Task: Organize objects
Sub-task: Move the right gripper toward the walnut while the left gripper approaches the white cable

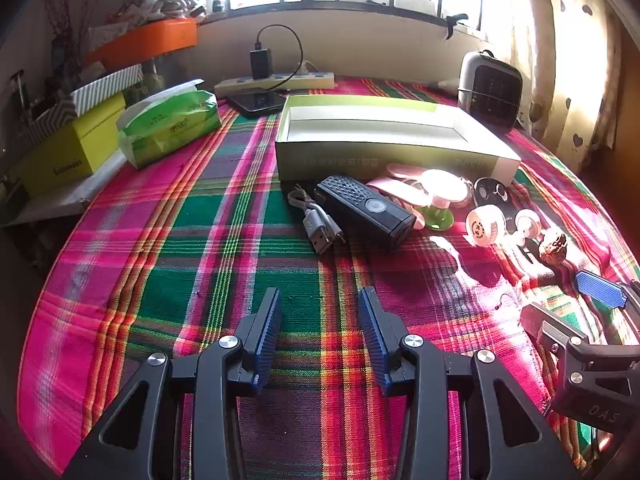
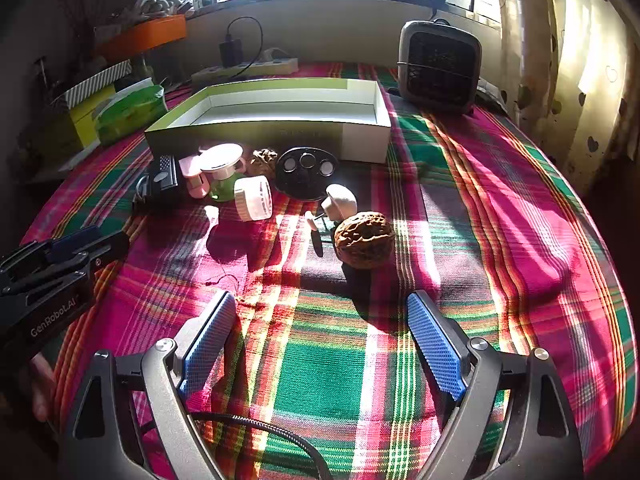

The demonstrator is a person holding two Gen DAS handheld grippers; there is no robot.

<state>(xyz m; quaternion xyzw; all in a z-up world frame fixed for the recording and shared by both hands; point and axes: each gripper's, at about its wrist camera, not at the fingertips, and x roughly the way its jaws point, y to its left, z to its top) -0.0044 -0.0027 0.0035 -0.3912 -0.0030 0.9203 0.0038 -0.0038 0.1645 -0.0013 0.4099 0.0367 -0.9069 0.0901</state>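
An open, empty green-and-white box (image 1: 384,148) (image 2: 276,128) stands at the back of the plaid table. Before it lie a black ribbed device (image 1: 364,210) (image 2: 162,180), a grey USB cable (image 1: 318,224), pink and green plastic pieces (image 1: 434,196) (image 2: 218,176), a white round cap (image 1: 484,226) (image 2: 254,198), a black oval plate (image 2: 306,172), a small white knob (image 2: 340,202) and a walnut (image 2: 364,239) (image 1: 553,245). My left gripper (image 1: 320,300) is open, short of the cable. My right gripper (image 2: 322,304) is open, just before the walnut.
A green tissue pack (image 1: 170,124), yellow boxes (image 1: 68,152), a phone (image 1: 258,102) and a power strip with charger (image 1: 276,80) sit at the back left. A small heater (image 2: 440,66) stands at the back right. Curtains hang on the right.
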